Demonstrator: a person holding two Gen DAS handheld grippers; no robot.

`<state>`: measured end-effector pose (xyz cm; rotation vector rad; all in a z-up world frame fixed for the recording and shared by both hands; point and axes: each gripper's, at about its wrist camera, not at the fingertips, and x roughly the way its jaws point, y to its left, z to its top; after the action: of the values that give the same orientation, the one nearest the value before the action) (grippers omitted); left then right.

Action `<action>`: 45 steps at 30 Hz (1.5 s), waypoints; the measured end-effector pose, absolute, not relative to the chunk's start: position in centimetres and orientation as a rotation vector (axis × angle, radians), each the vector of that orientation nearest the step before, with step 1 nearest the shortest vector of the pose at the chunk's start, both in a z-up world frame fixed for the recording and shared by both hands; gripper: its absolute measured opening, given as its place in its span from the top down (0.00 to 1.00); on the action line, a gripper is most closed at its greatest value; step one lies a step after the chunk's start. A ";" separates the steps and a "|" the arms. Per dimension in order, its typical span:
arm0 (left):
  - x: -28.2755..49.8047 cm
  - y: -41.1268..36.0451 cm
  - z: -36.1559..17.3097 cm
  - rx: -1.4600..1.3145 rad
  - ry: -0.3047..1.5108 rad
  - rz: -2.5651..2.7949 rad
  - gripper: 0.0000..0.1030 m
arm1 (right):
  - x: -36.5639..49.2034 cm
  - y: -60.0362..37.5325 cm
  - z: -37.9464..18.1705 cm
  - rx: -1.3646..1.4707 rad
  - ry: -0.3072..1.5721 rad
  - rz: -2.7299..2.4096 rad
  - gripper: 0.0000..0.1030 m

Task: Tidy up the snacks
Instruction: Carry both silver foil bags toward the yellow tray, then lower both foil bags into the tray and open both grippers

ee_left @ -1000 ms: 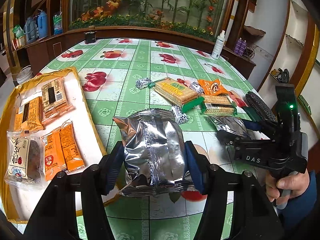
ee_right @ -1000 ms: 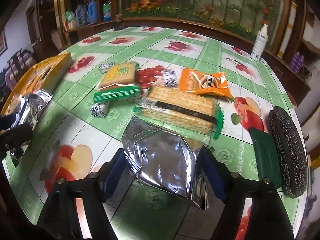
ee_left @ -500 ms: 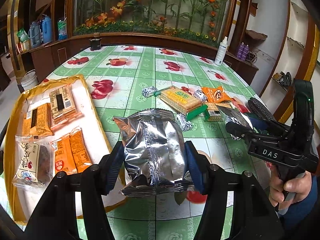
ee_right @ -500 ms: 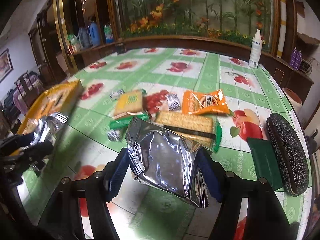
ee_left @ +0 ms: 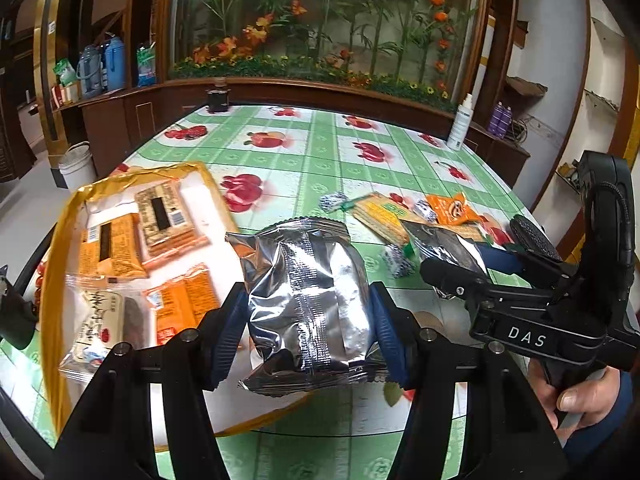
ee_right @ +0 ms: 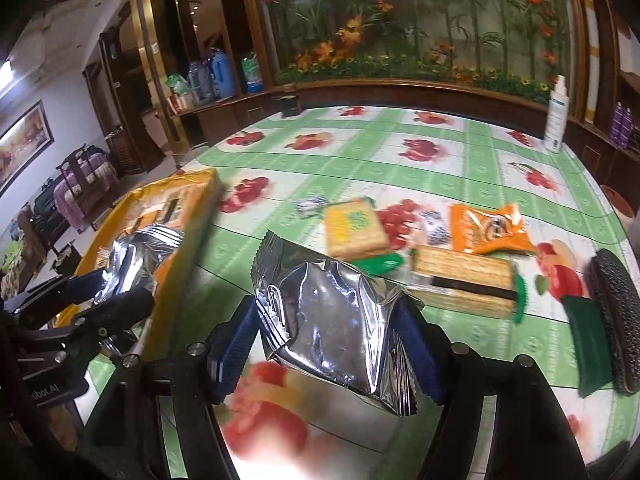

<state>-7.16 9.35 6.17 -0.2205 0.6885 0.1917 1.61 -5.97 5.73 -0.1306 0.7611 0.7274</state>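
Two silver foil packets, both lifted off the tabletop (ee_left: 320,160) | left tongs (ee_left: 308,320) pinching one packet (ee_left: 308,292) above the gold tray's (ee_left: 60,240) edge | right tongs (ee_right: 328,344) pinching the other packet (ee_right: 332,320) beside that tray | biscuit packs (ee_right: 464,284) loose behind.

Motion-blurred tablecloth (ee_right: 264,420) print near the lens; person's hand (ee_left: 588,396) cut off by edge
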 end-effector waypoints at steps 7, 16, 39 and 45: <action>-8.8 11.9 5.9 -0.253 0.675 0.239 0.42 | 0.8 -2.4 6.8 -0.129 0.746 0.784 0.31; -11.5 16.8 3.8 -0.330 0.688 0.344 0.42 | -1.0 3.7 8.2 -0.150 0.725 0.882 0.32; -10.8 14.9 2.3 -0.192 0.729 0.357 0.42 | -0.3 15.4 4.7 -0.273 0.821 0.996 0.31; -10.8 14.7 2.3 -0.177 0.735 0.358 0.42 | -0.5 16.0 3.6 -0.318 0.841 1.003 0.31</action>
<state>-10.77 14.71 2.34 -0.1766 0.7354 0.3580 -0.50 15.97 3.63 -0.3181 0.8407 1.0030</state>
